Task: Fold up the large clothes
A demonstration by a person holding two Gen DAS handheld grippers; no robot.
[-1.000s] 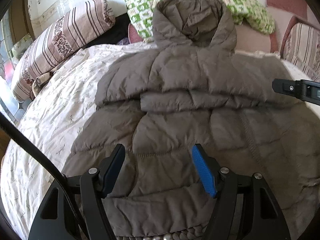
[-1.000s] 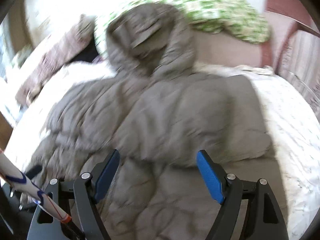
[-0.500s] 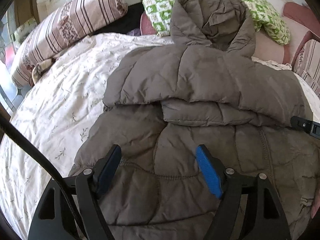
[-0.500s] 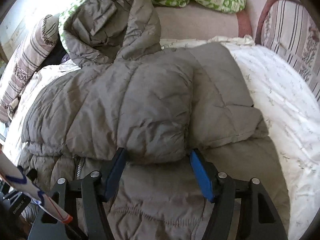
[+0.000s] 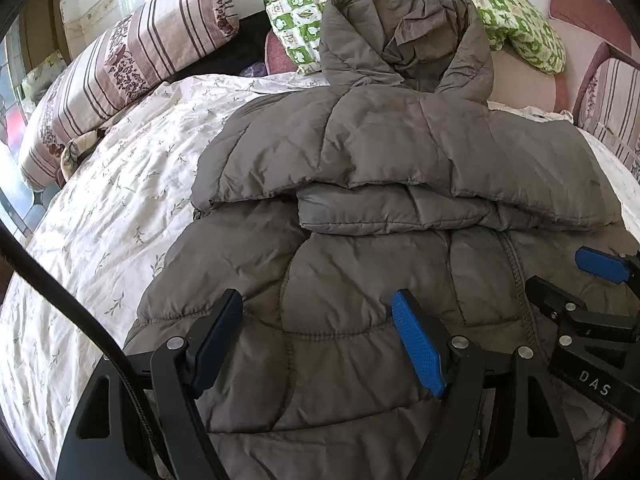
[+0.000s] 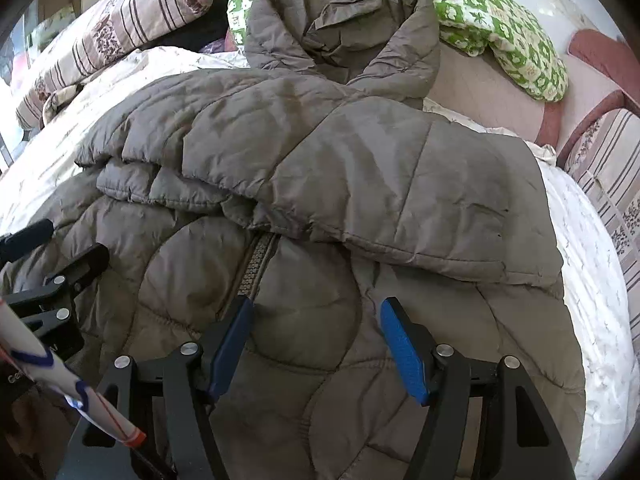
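Note:
A grey quilted hooded jacket (image 5: 400,152) lies front up on the bed, both sleeves folded across its chest, hood (image 5: 404,40) toward the pillows. It also fills the right wrist view (image 6: 340,168), where its zipper (image 6: 256,264) shows below the sleeves. My left gripper (image 5: 320,336) is open and empty, just above the jacket's lower left part. My right gripper (image 6: 316,340) is open and empty, above the lower middle, right of the zipper. The right gripper also shows at the right edge of the left wrist view (image 5: 572,284). The left gripper shows at the left edge of the right wrist view (image 6: 52,252).
The jacket lies on a white floral sheet (image 5: 100,208). A striped pillow (image 5: 120,64) sits at the far left and a green patterned pillow (image 5: 516,12) behind the hood. A striped cushion (image 6: 608,168) lies to the right. A white tube (image 6: 60,384) crosses the right view's lower left.
Both grippers have drawn back toward the jacket's lower part and come closer together. The right gripper has left the folded sleeve edge. Both stay open.

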